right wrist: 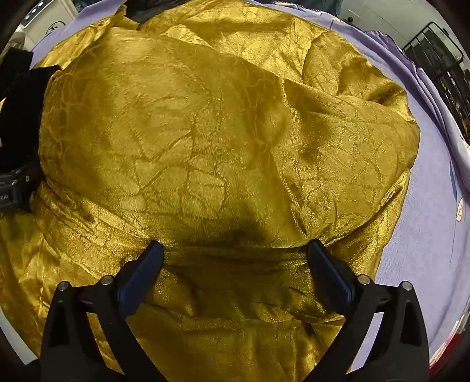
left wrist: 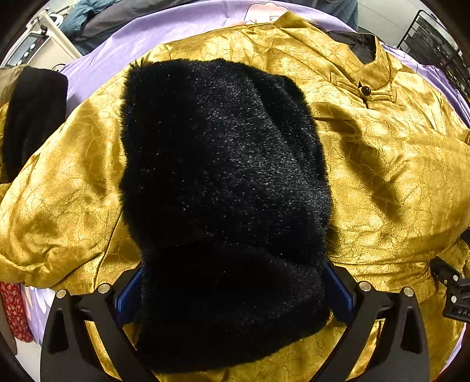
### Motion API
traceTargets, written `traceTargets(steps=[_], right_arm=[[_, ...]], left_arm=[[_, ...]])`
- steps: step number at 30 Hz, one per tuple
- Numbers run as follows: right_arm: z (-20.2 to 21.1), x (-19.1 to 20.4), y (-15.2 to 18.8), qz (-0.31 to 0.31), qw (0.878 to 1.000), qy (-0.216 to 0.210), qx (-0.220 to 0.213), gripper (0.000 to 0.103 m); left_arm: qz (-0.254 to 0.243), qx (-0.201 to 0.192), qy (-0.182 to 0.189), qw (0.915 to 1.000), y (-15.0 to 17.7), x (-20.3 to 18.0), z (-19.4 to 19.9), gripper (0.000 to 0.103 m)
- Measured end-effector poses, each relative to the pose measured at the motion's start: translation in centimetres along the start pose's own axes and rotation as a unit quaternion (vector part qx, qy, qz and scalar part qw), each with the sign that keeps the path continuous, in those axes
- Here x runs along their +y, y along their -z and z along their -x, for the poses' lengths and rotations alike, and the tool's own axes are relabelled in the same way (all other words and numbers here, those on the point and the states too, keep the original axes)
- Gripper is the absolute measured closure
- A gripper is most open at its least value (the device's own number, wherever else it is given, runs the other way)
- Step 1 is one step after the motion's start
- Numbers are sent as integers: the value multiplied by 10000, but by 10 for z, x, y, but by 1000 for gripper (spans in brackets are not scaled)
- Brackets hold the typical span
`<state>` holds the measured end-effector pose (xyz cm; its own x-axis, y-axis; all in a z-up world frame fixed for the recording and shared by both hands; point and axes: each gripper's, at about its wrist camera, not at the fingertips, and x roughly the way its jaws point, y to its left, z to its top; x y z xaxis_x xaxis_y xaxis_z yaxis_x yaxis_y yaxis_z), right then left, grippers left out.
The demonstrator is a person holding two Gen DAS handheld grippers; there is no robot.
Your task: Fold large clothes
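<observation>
Bulky gold crinkled-satin padded jacket (left wrist: 382,164) spread across lilac bedsheet (left wrist: 152,35), soft, slippery, puffy; left gripper (left wrist: 233,293) jaws wide around black fur cuff (left wrist: 223,176), right gripper (right wrist: 235,270) jaws wide over hem, grab seams

The jacket (left wrist: 382,164) lies spread on a sheet (left wrist: 176,26) that shows behind it and to its right. A fur cuff (left wrist: 223,176) rests on the jacket's middle, its near end between the 2 fingers (left wrist: 129,296) of the left gripper (left wrist: 235,293). The collar (left wrist: 379,70) sits at the far right, a button (left wrist: 366,90) just below it. The right gripper (right wrist: 235,264) stands on the jacket's near part, fingers (right wrist: 144,273) spread with fabric between them. A rack (left wrist: 434,38) stands far right, an appliance (left wrist: 32,47) far left
</observation>
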<state>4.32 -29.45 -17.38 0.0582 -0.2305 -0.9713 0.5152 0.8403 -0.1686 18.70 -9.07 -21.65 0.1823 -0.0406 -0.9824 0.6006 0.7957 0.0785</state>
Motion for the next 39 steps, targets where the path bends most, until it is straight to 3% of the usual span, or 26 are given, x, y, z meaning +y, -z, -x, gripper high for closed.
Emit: traceTargets(steps=[8,14,17,20,25,32,36,39], right_arm=[[-12,17,-13,-227,9997,10,-18,5],[-5,12,-14,-154,9998,-80,126,5],[21,5,-14,-394,9986,-118,-320,5],[46,9,1,-545,9965,-152,-616,5],[57,25,37,-624,9959,-404,-516,5],[54,46,93,-693,9955,-563,-302,5],[58,58,101,-578,9964,-512,-338,5],[66,65,101,-573,9962,-497,-418,5]], left_arm=[[26,91,21,10000,-5,13,-8,5],[-62,-59,-110,9999,0,-4,-3,5],[-135,-266,-243,9993,5,-5,16,6],[-166,-583,-274,9978,17,-1,38,6],[-139,-772,-271,9966,47,10,57,7],[162,-661,-297,9972,93,45,65,7],[387,-912,-402,9943,103,74,80,8],[475,-1232,-573,9896,92,101,98,9]])
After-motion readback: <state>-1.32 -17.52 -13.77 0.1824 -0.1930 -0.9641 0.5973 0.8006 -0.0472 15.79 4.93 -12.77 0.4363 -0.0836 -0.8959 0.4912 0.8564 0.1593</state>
